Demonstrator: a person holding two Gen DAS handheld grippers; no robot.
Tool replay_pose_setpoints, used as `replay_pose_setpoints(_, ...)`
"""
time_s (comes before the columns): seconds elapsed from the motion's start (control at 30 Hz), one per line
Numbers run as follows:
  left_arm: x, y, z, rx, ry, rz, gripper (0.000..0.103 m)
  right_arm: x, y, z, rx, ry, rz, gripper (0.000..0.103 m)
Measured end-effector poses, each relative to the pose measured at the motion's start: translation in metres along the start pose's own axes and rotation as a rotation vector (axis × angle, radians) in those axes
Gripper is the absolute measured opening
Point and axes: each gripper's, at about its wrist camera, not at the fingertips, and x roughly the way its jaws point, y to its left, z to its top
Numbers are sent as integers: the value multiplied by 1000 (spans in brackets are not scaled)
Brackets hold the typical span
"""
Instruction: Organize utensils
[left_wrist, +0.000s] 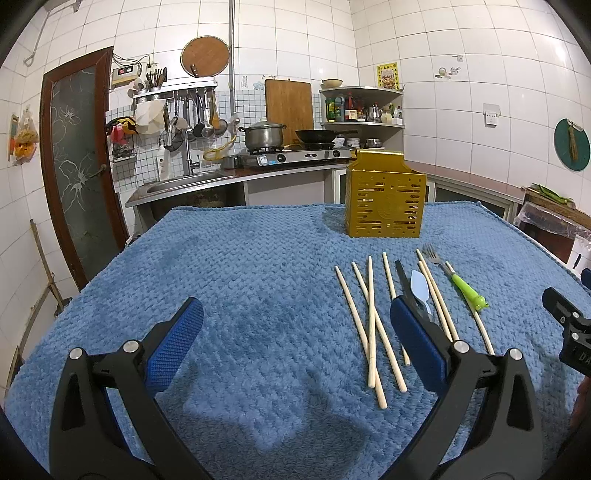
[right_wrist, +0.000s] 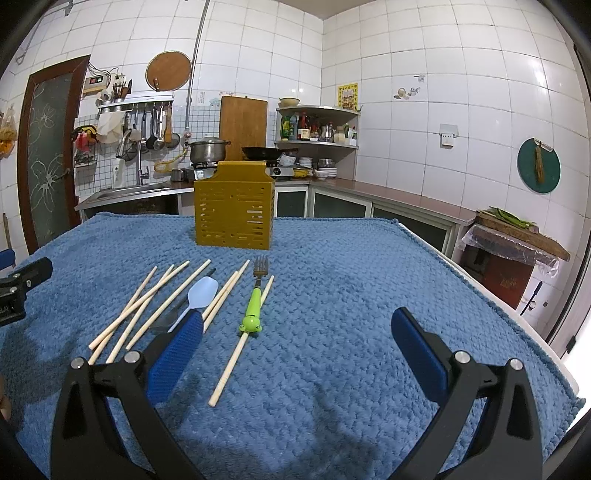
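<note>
**Both tongs spread, utensils loose on the towel**

On my feeds: left gripper has its blue pads wide apart w/ nothing between them, hovering over bare blue towel. Right gripper is the same, pads wide apart, nothing held, over the towel's right half.

Utensils lie in a loose row in front of the yellow slotted caddy, which stands upright near the far edge of the towel, apart from the row.

- Chopsticks: several pale wooden ones. In the left wrist view three at the row's left cross each other; others lie more or less parallel further right.
- Light-blue spoon: bowl toward the caddy, lying between chopsticks. Handle end is hidden behind the right gripper's left pad in the right wrist view.
- Fork w/ green frog handle: tines toward the caddy, lying on a chopstick that sticks out past the frog end.
- A dark thin utensil lies next to the spoon; can't tell what it is.

In the left wrist view the row sits just by the left gripper's right pad, partly behind it.
</note>
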Motion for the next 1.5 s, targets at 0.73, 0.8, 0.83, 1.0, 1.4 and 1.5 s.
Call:
replay_pose_setpoints(0.73, 1, -3, 1, 6, -5, -9, 98, 1, 1, -1, -2, 0, 0, 99)
replay_pose_setpoints(0.8, 1, -2, 1, 7, -3, -9, 98, 0, 1, -1, 0, 0, -1, 99)
replay_pose_setpoints(0.83, 1, -3, 1, 6, -3, -10, 98, 1, 1, -1, 0, 0, -1, 99)
replay_pose_setpoints(1.0, 2, -3, 0, 5, 0, -10, 98, 1, 1, -2, 1, 0, -2, 99)
replay_pose_setpoints(1.4, 16, 0, 12, 19, 63, 4, 98, 11, 4, 7, -24, 22, 12, 99)
replay_pose_setpoints(1.5, 30, 0, 23, 42, 113, -10, 98, 23, 7, 17, -43, 34, 10, 99)
